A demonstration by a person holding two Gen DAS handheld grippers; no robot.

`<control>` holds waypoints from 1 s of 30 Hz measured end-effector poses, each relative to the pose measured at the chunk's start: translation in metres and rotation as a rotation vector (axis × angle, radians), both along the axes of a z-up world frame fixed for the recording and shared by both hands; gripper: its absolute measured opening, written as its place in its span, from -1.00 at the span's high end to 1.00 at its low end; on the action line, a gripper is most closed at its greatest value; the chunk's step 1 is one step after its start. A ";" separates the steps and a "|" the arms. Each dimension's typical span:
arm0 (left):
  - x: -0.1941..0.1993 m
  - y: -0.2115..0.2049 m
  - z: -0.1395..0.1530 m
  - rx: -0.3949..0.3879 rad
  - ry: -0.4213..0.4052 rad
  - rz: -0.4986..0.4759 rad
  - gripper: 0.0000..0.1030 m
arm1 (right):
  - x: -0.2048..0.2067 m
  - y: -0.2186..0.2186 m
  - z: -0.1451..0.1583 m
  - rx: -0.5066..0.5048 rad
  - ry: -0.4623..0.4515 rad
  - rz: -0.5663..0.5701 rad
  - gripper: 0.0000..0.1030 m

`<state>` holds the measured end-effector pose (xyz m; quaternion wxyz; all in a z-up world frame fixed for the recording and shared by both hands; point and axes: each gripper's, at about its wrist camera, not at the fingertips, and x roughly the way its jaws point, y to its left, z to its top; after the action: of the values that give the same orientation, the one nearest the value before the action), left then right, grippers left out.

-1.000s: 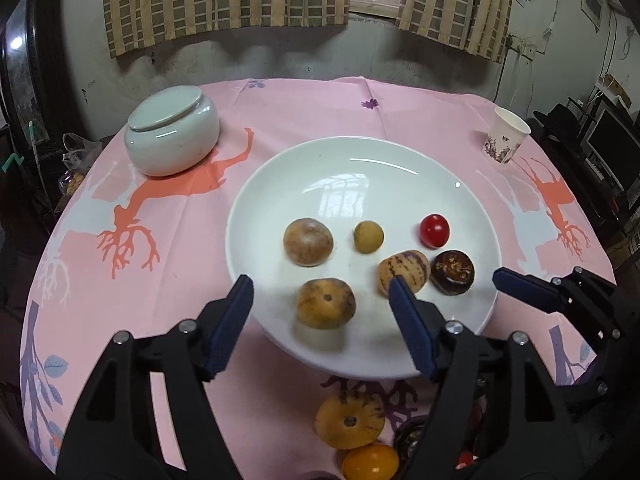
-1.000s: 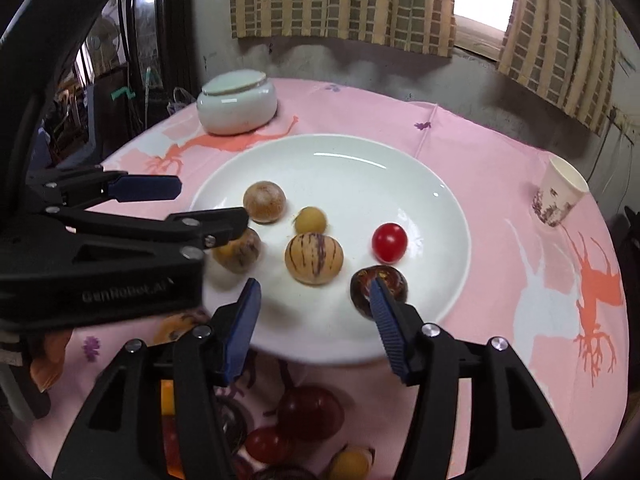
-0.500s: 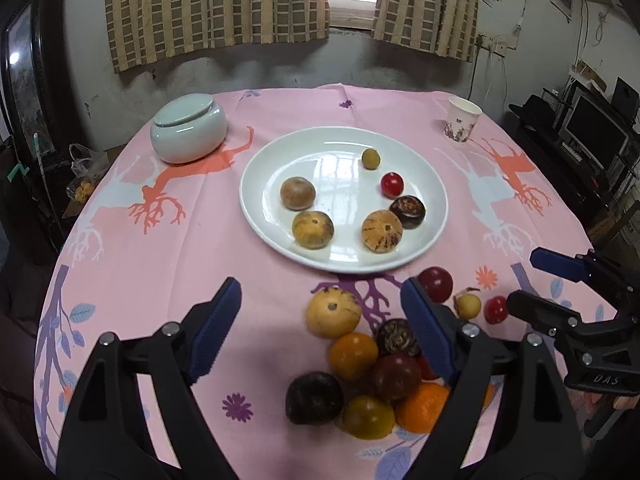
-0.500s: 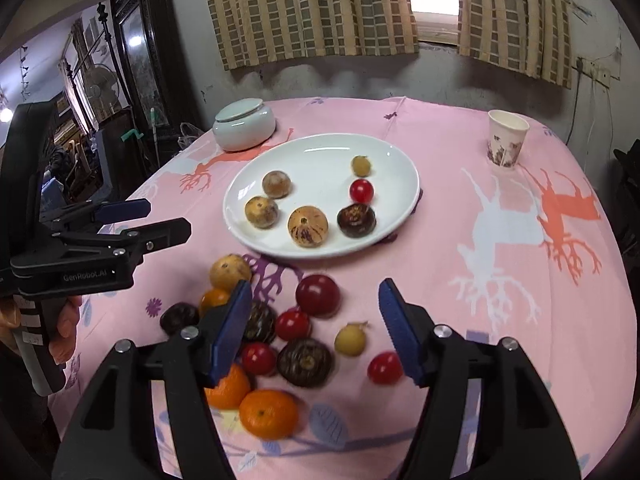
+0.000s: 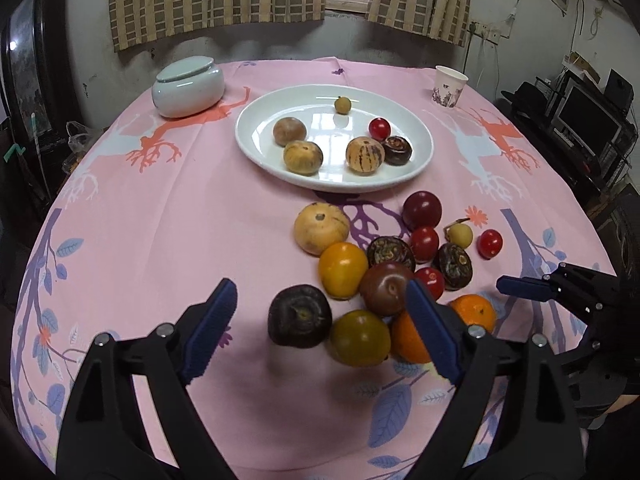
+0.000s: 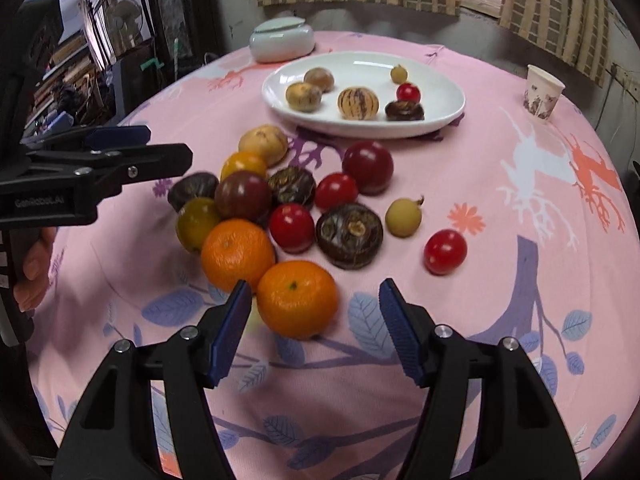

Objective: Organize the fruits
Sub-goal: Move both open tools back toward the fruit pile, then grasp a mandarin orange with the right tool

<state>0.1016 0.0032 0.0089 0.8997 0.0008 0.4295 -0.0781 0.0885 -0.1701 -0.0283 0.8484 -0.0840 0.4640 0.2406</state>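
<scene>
Both tools [image 5: 320, 316] [image 6: 314, 322] agape, empty.

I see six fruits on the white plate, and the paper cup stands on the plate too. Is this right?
Not quite. Six fruits do lie on the white plate, but the paper cup stands on the pink tablecloth, apart from the plate and off to its right. The left wrist view shows this.

Pink-clothed table [image 5: 168, 216]: plate [image 5: 256, 148], fruits [image 5: 344, 268]
</scene>
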 end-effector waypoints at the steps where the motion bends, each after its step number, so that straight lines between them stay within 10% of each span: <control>1: -0.001 0.000 -0.002 -0.006 0.004 -0.003 -0.70 | -0.001 0.001 -0.001 0.002 0.005 0.007 -0.29; 16: 0.003 0.023 -0.022 -0.070 0.070 0.050 -0.70 | 0.000 0.011 -0.020 -0.030 -0.029 0.007 -0.29; 20: -0.002 0.022 -0.023 -0.066 0.080 0.049 -0.70 | -0.001 0.013 -0.017 -0.024 -0.021 0.028 0.12; 30: -0.022 0.008 -0.033 -0.026 0.103 0.001 -0.68 | 0.001 -0.008 0.002 0.047 -0.022 -0.010 0.12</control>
<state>0.0798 0.0111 -0.0237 0.8764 -0.0150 0.4741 -0.0833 0.0894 -0.1781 -0.0263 0.8563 -0.0645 0.4494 0.2463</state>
